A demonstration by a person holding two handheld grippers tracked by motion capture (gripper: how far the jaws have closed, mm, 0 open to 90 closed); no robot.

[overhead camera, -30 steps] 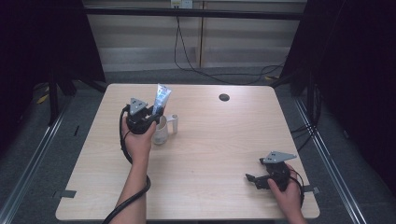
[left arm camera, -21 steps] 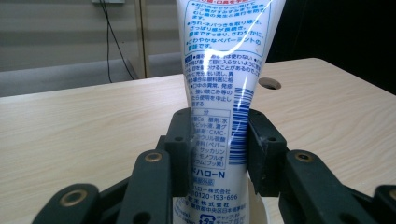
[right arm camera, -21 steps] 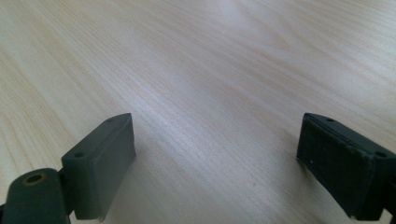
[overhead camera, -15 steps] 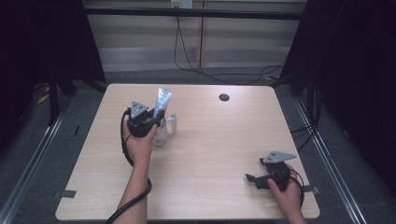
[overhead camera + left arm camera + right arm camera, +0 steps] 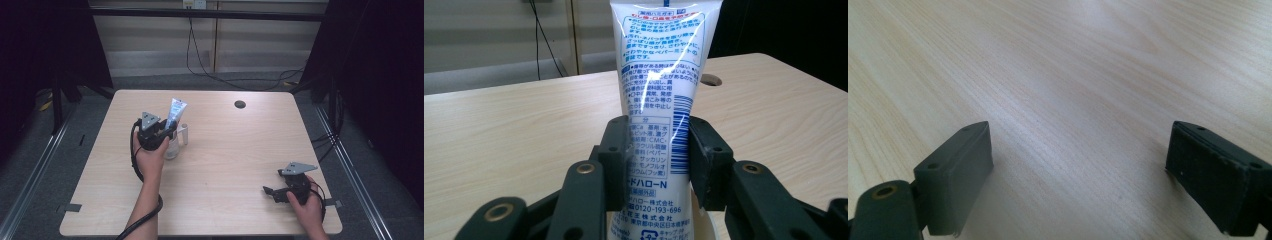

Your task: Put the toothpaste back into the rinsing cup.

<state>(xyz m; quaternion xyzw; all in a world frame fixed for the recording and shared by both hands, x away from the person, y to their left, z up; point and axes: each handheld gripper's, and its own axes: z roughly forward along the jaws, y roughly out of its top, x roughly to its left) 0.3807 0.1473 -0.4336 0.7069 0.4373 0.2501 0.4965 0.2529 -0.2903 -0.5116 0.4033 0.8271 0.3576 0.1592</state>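
Jaws of the left gripper (image 5: 658, 165) clamp a white toothpaste tube (image 5: 659, 100) upright, its lower end in a clear cup (image 5: 171, 149) on the table (image 5: 235, 150), a small cylinder (image 5: 183, 134) just beside. Right gripper (image 5: 1078, 170), jaws wide apart, sits near the table's front right corner.

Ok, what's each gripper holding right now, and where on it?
The left gripper clamps the toothpaste tube across its lower body, above a cup. The right gripper is open, holding nothing.

Pale wood desk (image 5: 225, 165) w/ dark round hole (image 5: 240, 104) nr far edge; clear cup (image 5: 171, 149) & small white tube (image 5: 183, 134) standing left-centre.
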